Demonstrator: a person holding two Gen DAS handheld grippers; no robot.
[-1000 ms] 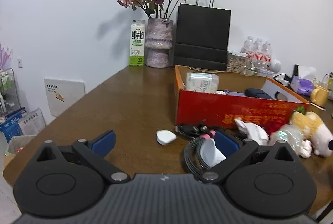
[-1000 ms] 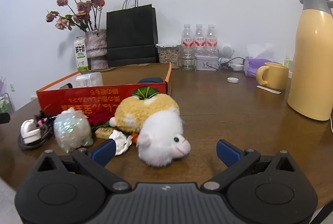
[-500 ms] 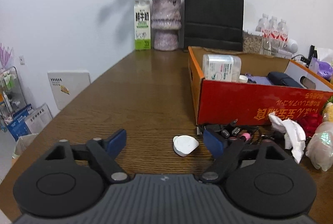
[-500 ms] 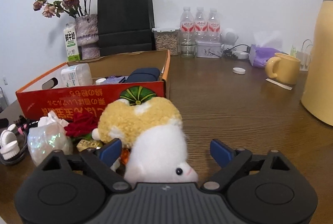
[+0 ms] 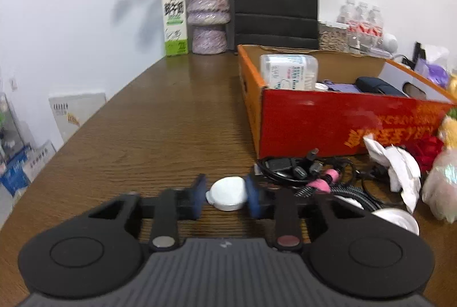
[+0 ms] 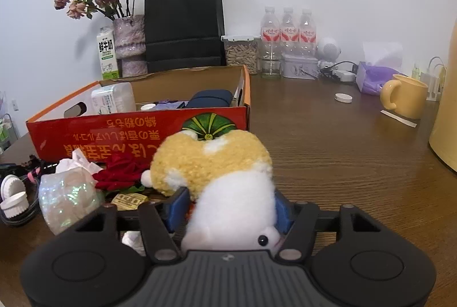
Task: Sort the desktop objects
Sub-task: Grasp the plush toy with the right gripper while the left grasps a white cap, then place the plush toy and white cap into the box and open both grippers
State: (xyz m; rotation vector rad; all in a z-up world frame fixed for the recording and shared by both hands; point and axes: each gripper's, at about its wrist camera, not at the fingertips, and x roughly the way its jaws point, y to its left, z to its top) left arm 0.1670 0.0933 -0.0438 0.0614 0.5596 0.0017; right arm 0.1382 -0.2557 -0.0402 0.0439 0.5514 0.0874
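Pickup is the step in hand, on both sides at once. Left gripper (image 5: 226,197) has just been closing on a small white cap (image 5: 227,193) that lies on the table (image 5: 160,124) just left of a tangle of black cables (image 5: 302,168); the blue pads sit against both sides of the cap, so it looks clamped. Right gripper (image 6: 228,211) has likewise just been closing around a yellow and white plush toy (image 6: 225,184), pads pressed into the white fur at the near end of the toy, which lies on the table just in front of the red cardboard box (image 6: 114,132). My guess is that the next move calls for lifting both things clear of the clutter and carrying them over the near wall of the box, where a clear tub, a dark pouch and other bits already lie. The cap is small and smooth and may slip; the toy is soft and will give. Dark wood table, white wall; at the far edge a vase of dried roses (image 6: 128,41), a milk carton, a black paper bag (image 6: 184,21), water bottles, and a yellow mug (image 6: 405,97) to the right
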